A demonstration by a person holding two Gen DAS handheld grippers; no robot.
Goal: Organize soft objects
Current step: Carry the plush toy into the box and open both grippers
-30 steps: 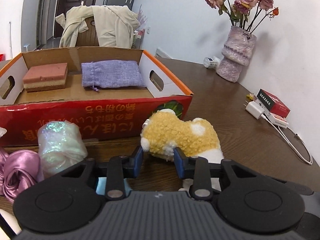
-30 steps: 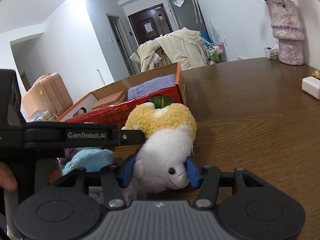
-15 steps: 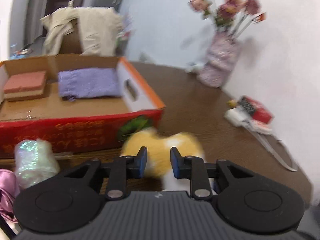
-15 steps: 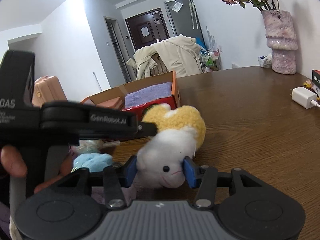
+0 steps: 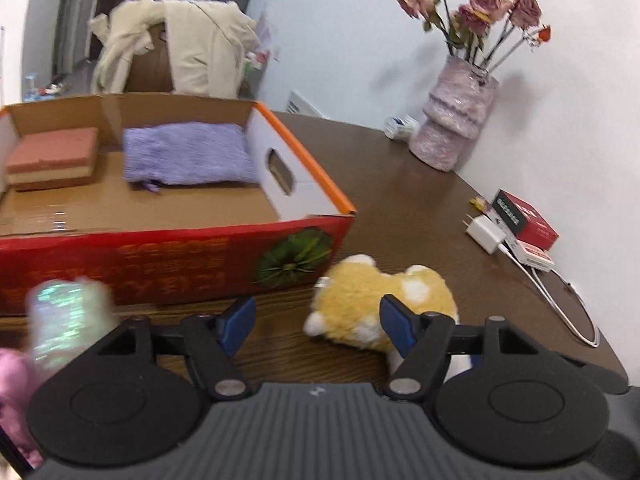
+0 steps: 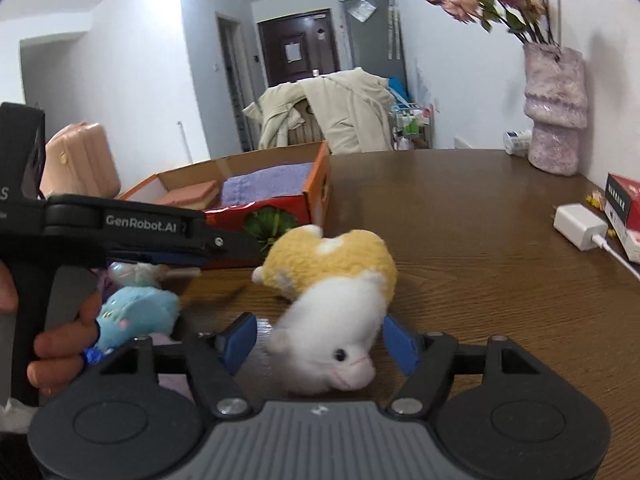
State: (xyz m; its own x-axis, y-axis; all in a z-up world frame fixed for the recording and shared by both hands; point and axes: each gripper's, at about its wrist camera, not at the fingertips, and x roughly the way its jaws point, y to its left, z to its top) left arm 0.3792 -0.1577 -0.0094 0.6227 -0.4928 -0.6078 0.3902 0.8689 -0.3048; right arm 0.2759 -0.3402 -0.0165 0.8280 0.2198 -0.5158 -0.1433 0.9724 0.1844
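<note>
A yellow-and-white plush toy (image 5: 380, 300) lies on the wooden table by the red cardboard box (image 5: 168, 260). My left gripper (image 5: 316, 326) is open; the plush's back end sits between its jaws near the right finger. In the right wrist view the plush (image 6: 332, 280) lies with its white head between the jaws of my open right gripper (image 6: 316, 344), not squeezed. The box holds a purple pouch (image 5: 188, 152) and a pink sponge (image 5: 52, 158). The left gripper's body (image 6: 120, 228) crosses the right wrist view.
An iridescent bundle (image 5: 64, 320) and pink satin fabric (image 5: 12, 384) lie left of the left gripper. A blue plush (image 6: 136, 312) lies at the left. A vase of dried roses (image 5: 456, 120), red boxes (image 5: 524, 216) and a white charger (image 5: 486, 234) stand along the wall.
Both grippers have opened wide. The right gripper had squeezed the plush's head and has let go. The left gripper had narrowed its jaws on the plush and now stands open, shifted left.
</note>
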